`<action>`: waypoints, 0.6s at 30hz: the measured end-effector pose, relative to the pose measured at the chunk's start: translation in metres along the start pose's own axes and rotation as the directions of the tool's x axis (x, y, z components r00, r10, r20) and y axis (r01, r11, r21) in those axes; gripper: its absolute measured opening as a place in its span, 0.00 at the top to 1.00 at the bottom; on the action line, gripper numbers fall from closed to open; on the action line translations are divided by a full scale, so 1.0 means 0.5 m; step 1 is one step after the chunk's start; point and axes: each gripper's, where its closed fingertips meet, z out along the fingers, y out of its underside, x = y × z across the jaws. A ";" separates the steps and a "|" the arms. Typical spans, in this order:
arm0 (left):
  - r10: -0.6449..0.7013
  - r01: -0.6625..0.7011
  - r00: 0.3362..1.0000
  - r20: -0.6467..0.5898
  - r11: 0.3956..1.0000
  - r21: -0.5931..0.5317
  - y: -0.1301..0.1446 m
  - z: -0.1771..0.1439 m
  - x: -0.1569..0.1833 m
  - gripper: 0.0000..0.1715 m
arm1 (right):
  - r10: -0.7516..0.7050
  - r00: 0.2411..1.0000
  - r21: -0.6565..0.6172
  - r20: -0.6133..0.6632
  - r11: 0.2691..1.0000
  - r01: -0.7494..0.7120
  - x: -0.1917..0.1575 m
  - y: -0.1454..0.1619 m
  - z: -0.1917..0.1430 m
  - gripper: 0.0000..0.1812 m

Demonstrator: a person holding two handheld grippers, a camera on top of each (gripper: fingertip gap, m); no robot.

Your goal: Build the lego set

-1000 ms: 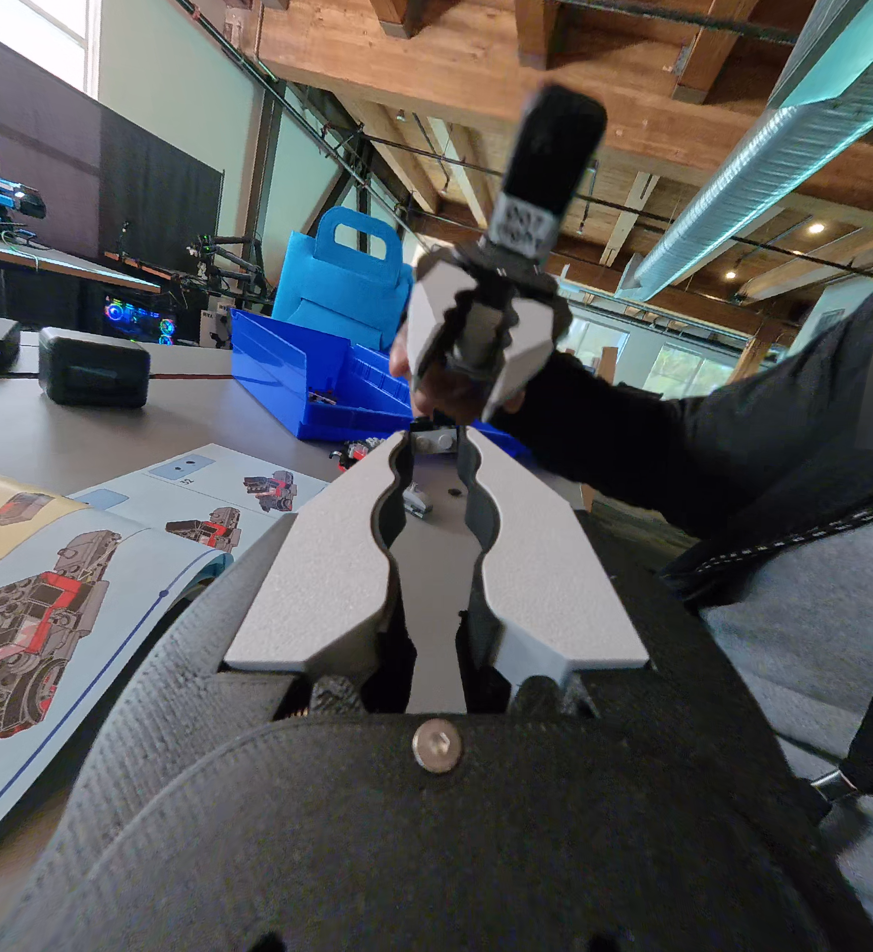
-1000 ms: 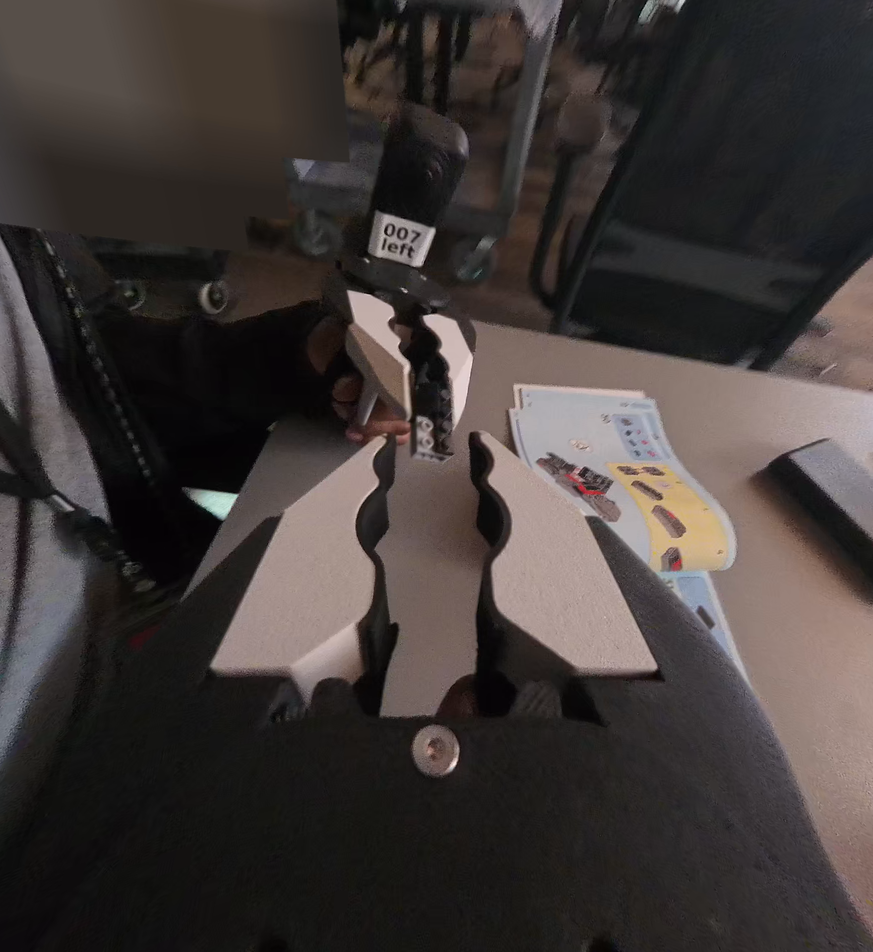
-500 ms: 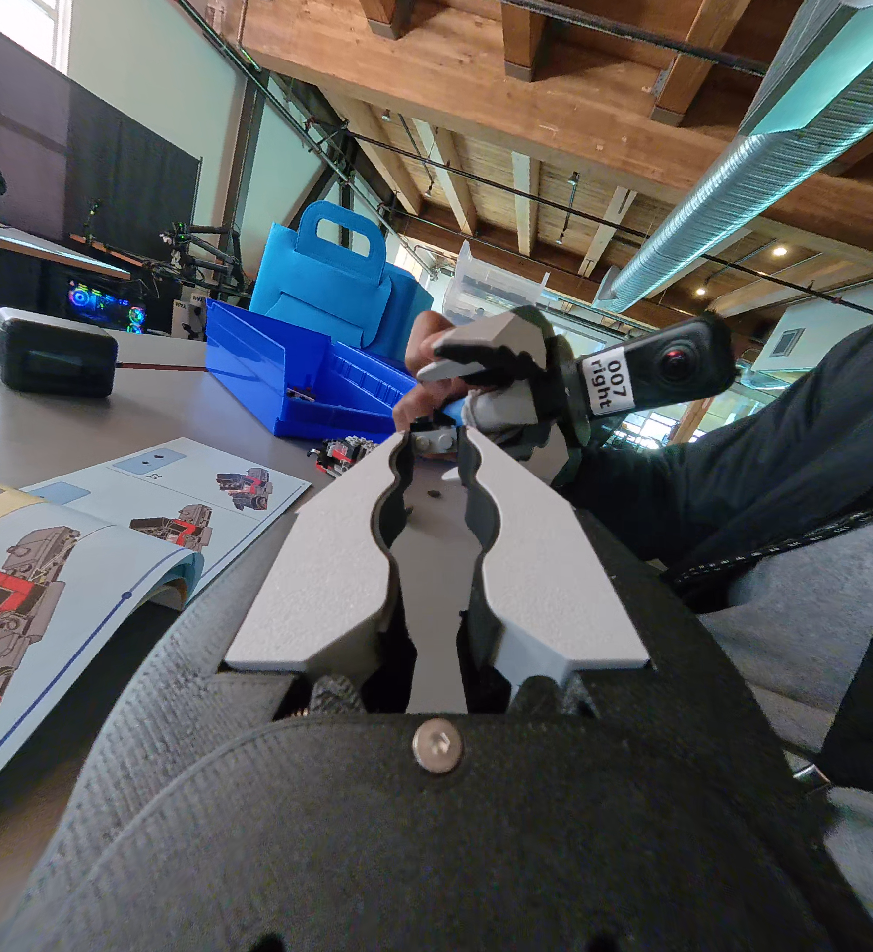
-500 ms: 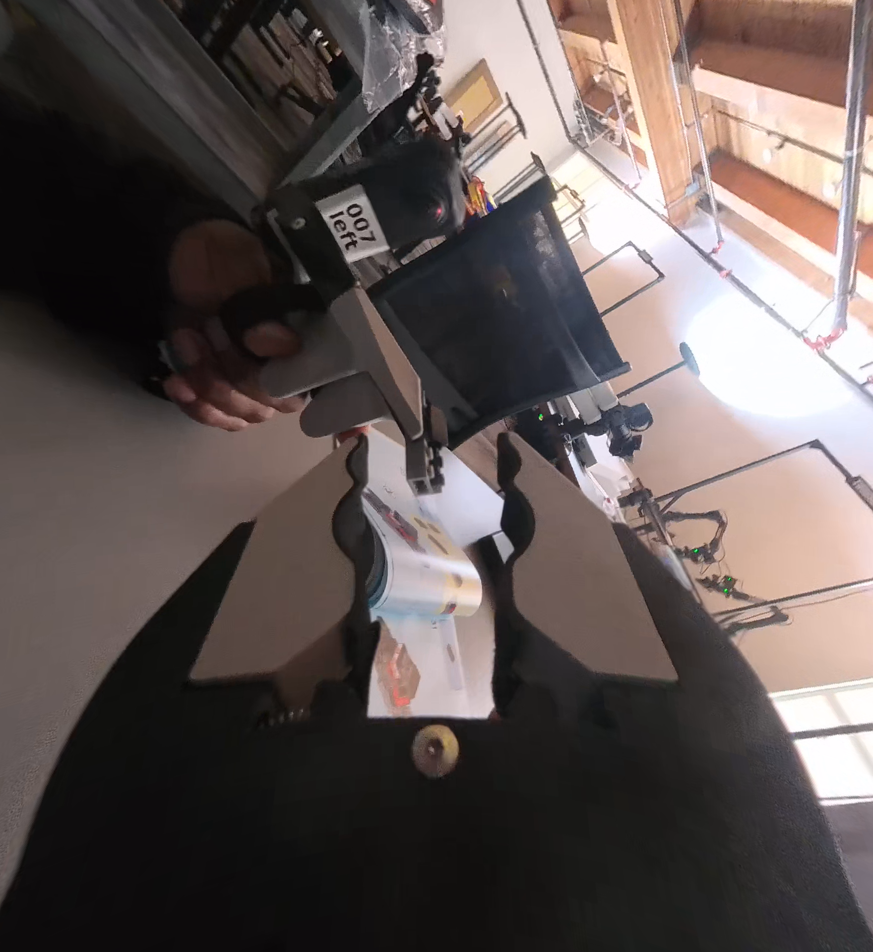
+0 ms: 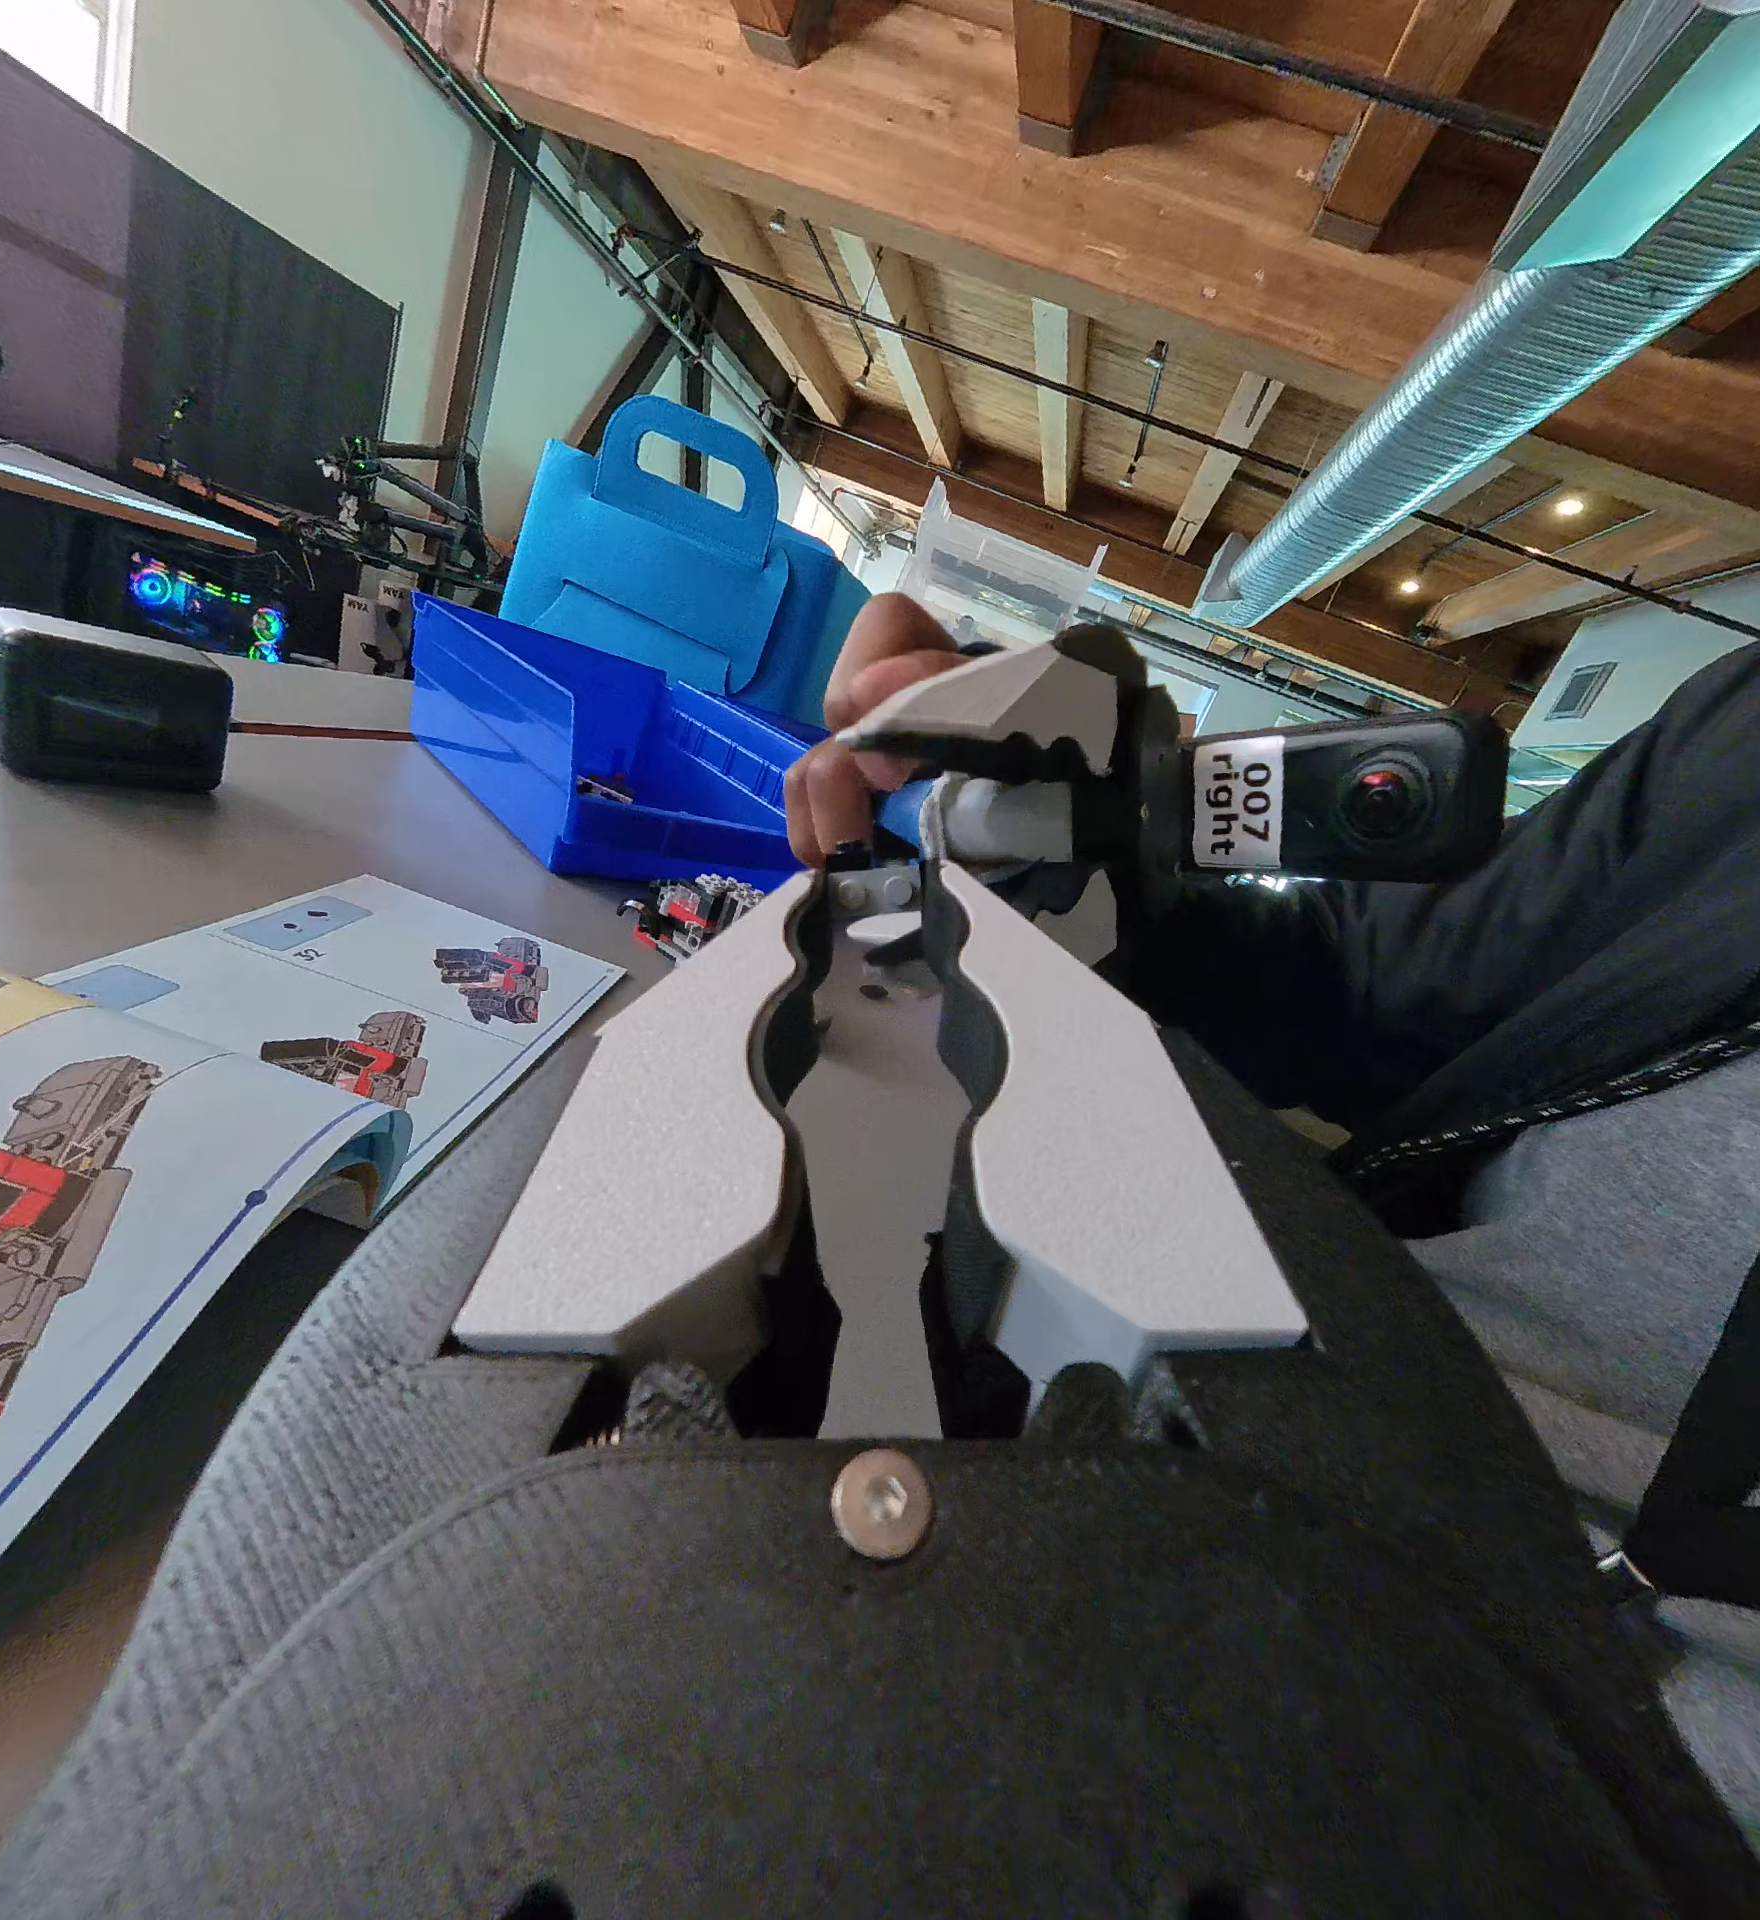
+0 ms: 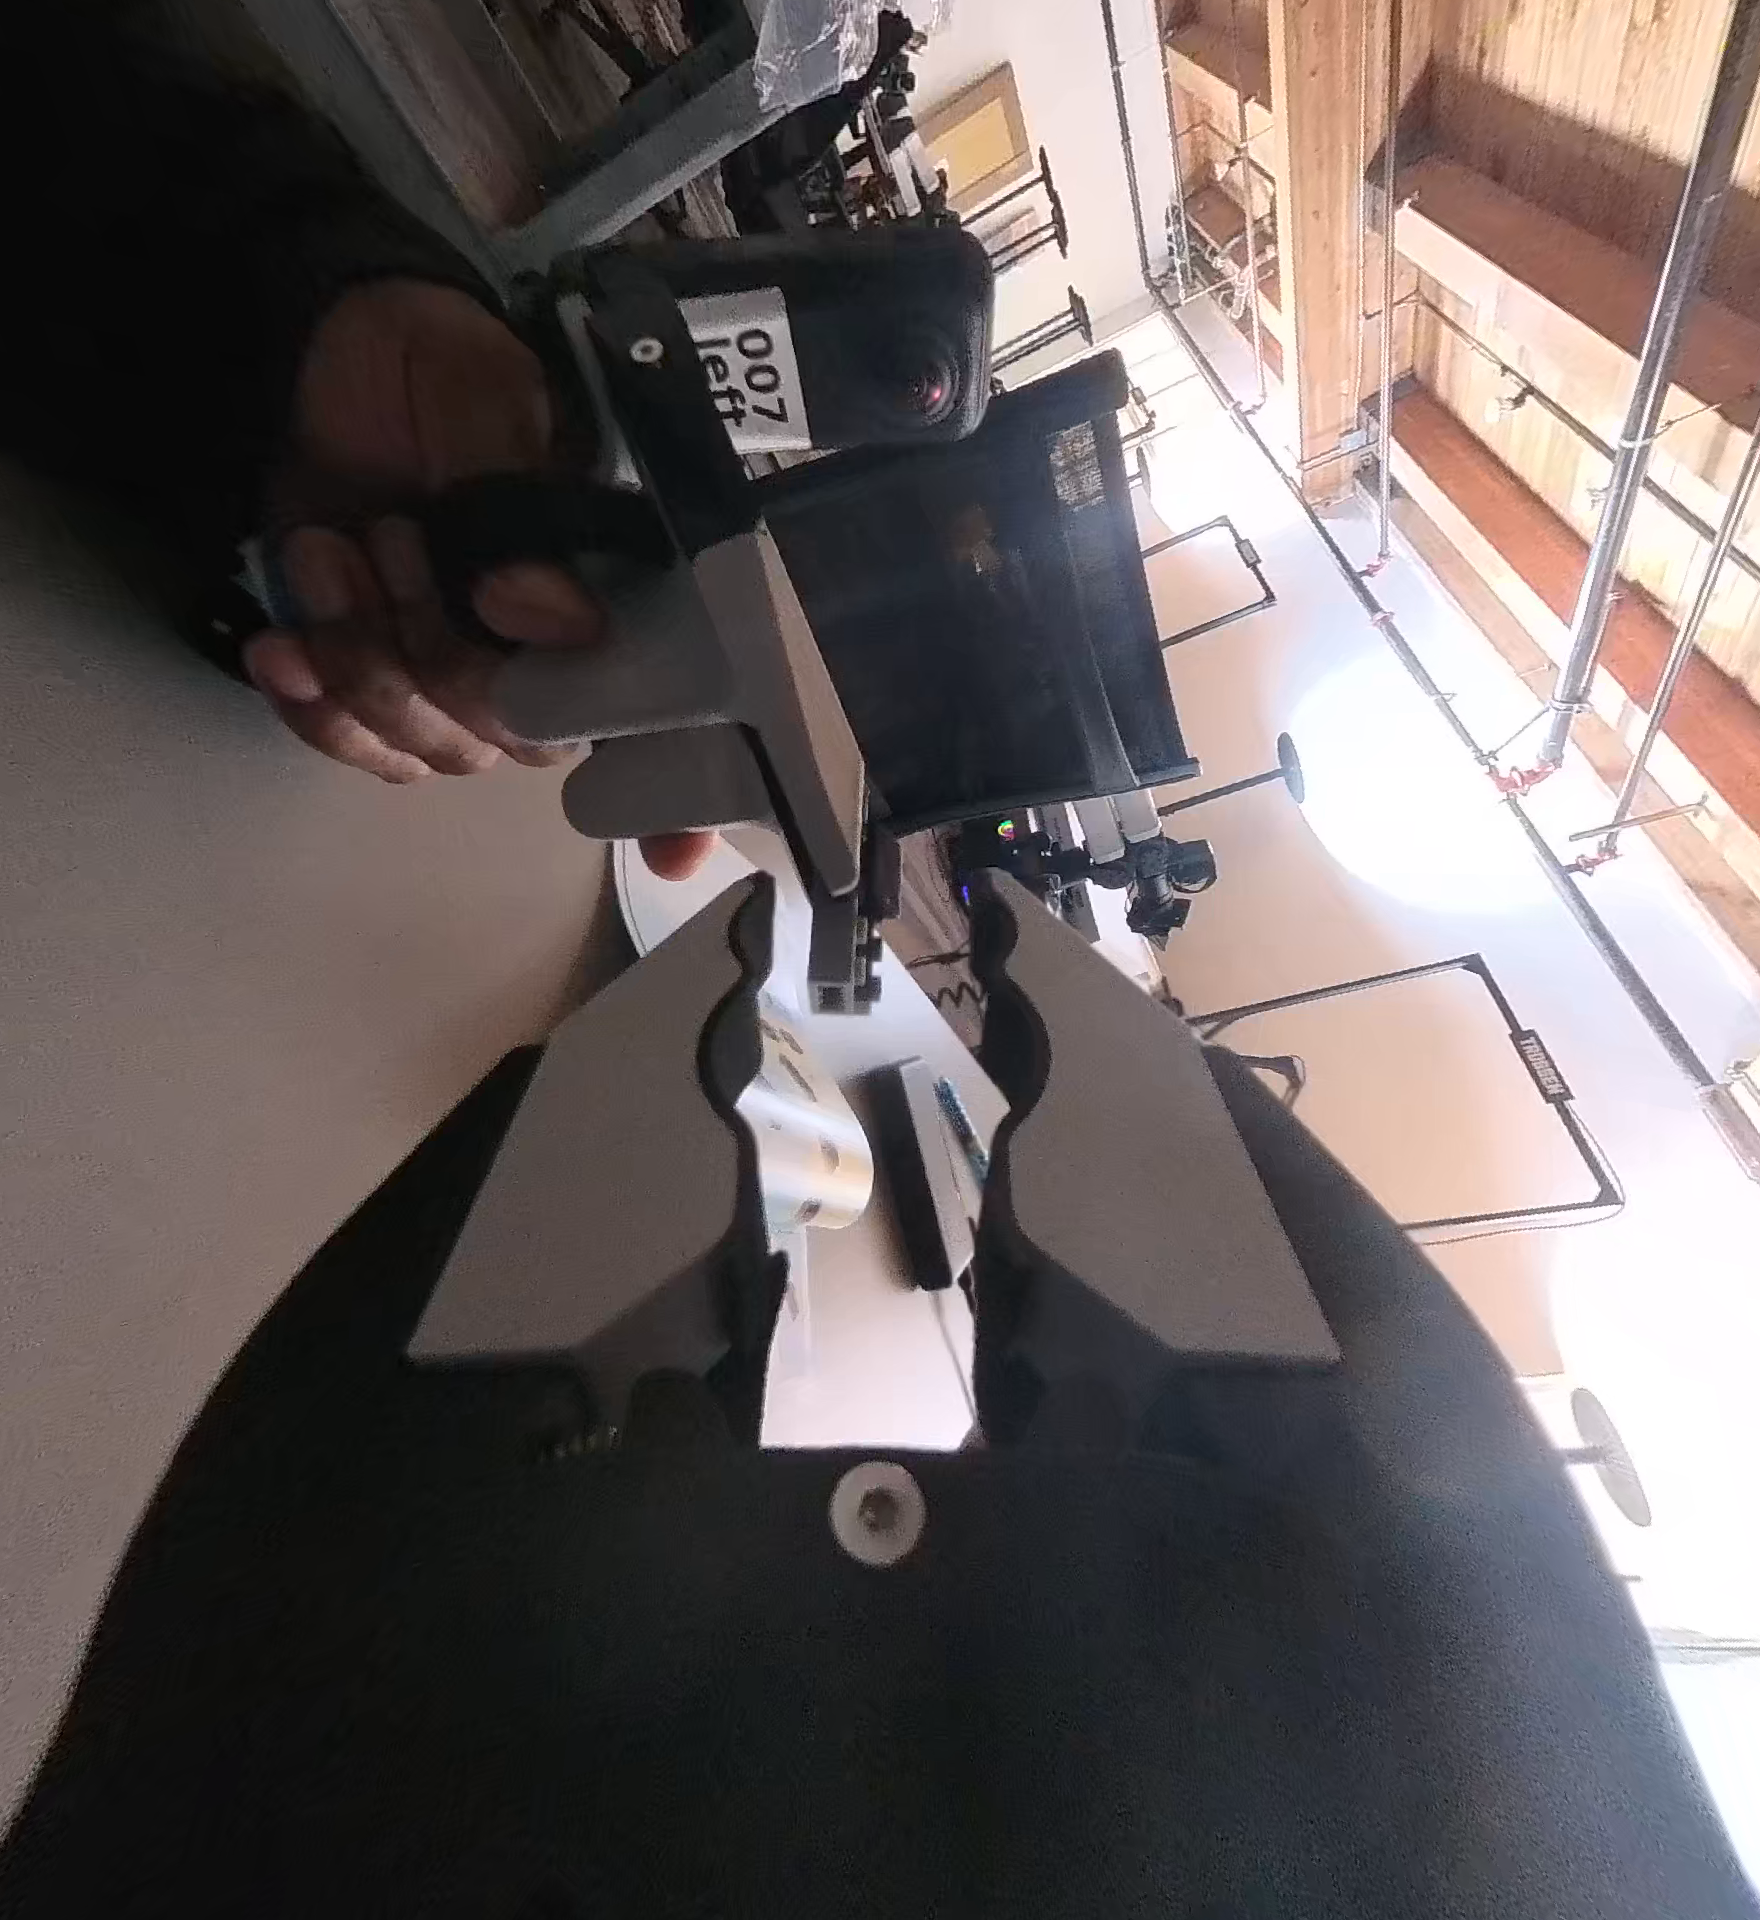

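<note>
Grey and black plastic pinched at the centre of the left wrist view is the work in hand: the left gripper [image 5: 878, 891] is clamped on a small lego piece [image 5: 876, 885], a short stack of grey plate with black parts, held clear of the table [image 5: 232, 831]. In the right wrist view the same piece [image 6: 843, 961] sticks out from the other tool's tips, just beyond the right gripper [image 6: 871, 902], whose jaws stand apart and hold nothing. Lower left of the left view, an open instruction booklet [image 5: 263, 1039] shows a red and grey truck-like model; a partly built red, black and grey model [image 5: 694, 912] sits on the table just in front of a blue parts bin [image 5: 585, 748], with a blue bag [image 5: 668, 592] behind it. Judging from this, the build is somewhere in the middle: one chunk stands assembled, the sub-assembly in the jaws is not yet joined to it, and loose bits remain in the bin. As for writing, each gripper's camera carries a white sticker with printed characters, the booklet page carries a small printed step number, and a dark frame at the right of the right view bears a small label; no brand mark can be made out.
</note>
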 end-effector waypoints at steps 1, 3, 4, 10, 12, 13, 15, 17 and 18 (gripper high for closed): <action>0.000 0.000 1.000 0.001 1.000 -0.002 0.000 0.001 -0.001 0.90 | -0.005 1.000 0.000 -0.001 1.000 0.005 0.001 -0.001 0.001 0.78; 0.003 -0.003 1.000 0.002 1.000 -0.004 0.001 0.002 -0.001 0.90 | -0.012 1.000 -0.002 0.003 1.000 0.012 -0.001 -0.002 0.005 0.79; 0.005 -0.005 1.000 0.003 1.000 -0.006 0.002 0.002 0.000 0.90 | -0.018 1.000 -0.008 0.005 1.000 0.018 -0.003 0.000 0.007 0.79; -0.001 0.001 1.000 0.002 1.000 -0.008 0.002 0.002 -0.001 0.90 | -0.042 0.999 -0.013 0.011 0.999 0.042 -0.009 0.002 0.013 0.88; -0.005 0.005 1.000 0.000 1.000 -0.010 0.003 0.002 -0.002 0.90 | -0.048 0.999 -0.015 0.004 0.999 0.048 -0.008 0.002 0.014 0.90; -0.004 0.004 1.000 0.001 1.000 -0.011 0.003 0.002 -0.002 0.90 | -0.052 0.999 -0.015 0.002 0.999 0.052 -0.007 0.002 0.014 0.90; -0.004 0.004 1.000 0.004 1.000 -0.016 0.003 0.002 -0.002 0.90 | -0.060 0.998 -0.018 -0.004 0.998 0.060 -0.007 0.003 0.014 0.91; -0.007 0.007 1.000 0.008 1.000 -0.023 0.004 0.002 -0.003 0.90 | -0.075 0.997 -0.021 -0.005 0.997 0.075 -0.009 0.004 0.015 0.91; -0.008 0.008 1.000 0.009 1.000 -0.026 0.005 0.002 -0.004 0.90 | -0.082 0.997 -0.024 -0.004 0.996 0.082 -0.010 0.005 0.015 0.91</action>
